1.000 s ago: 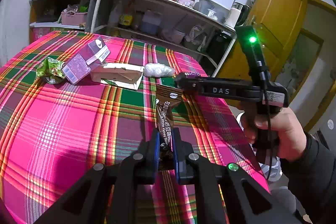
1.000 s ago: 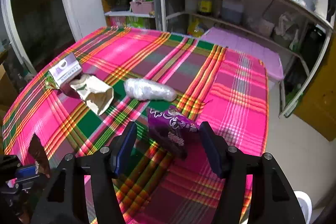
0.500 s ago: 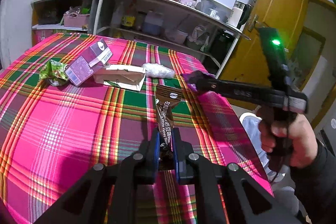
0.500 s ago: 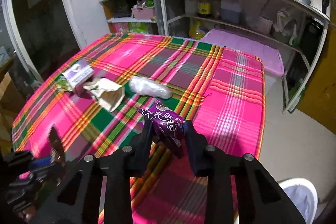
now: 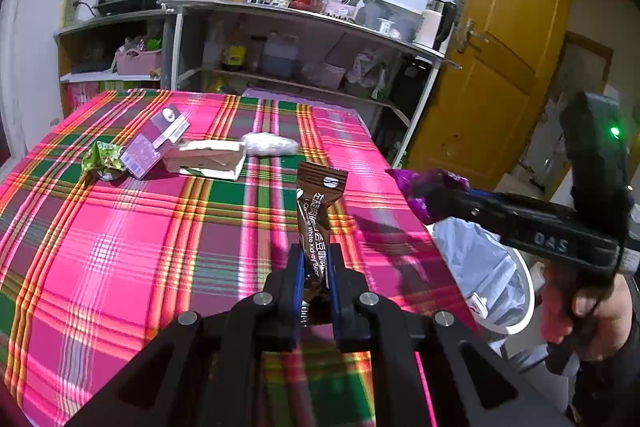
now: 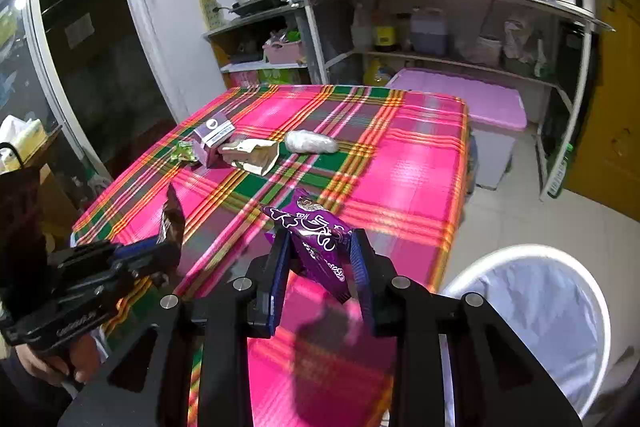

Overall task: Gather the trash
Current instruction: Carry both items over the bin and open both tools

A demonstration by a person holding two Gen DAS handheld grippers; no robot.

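My left gripper (image 5: pixel 316 255) is shut on a long brown snack wrapper (image 5: pixel 320 195), which stands upright above the plaid tablecloth (image 5: pixel 120 247). My right gripper (image 6: pixel 320 243) is shut on a crumpled purple wrapper (image 6: pixel 316 227), held in the air over the table's right edge. A white bin (image 6: pixel 520 251) lined with a pale bag stands on the floor just to the right of it. In the right wrist view the left gripper (image 6: pixel 168 247) shows at the left with the brown wrapper (image 6: pixel 174 213). In the left wrist view the purple wrapper (image 5: pixel 428 187) sticks out of the right gripper (image 5: pixel 438 197).
Farther back on the table lie a green wrapper (image 5: pixel 102 157), a purple carton (image 5: pixel 154 143), a torn brown paper box (image 5: pixel 208 159) and a white plastic wad (image 5: pixel 268 143). Metal shelves (image 5: pixel 300 15) with bottles stand behind. A yellow door (image 5: pixel 500 67) is at the right.
The right gripper closed on the purple wrapper, lifted it off the cloth and carried it right to the table edge by the bin. The left gripper drew back a little with the brown wrapper.
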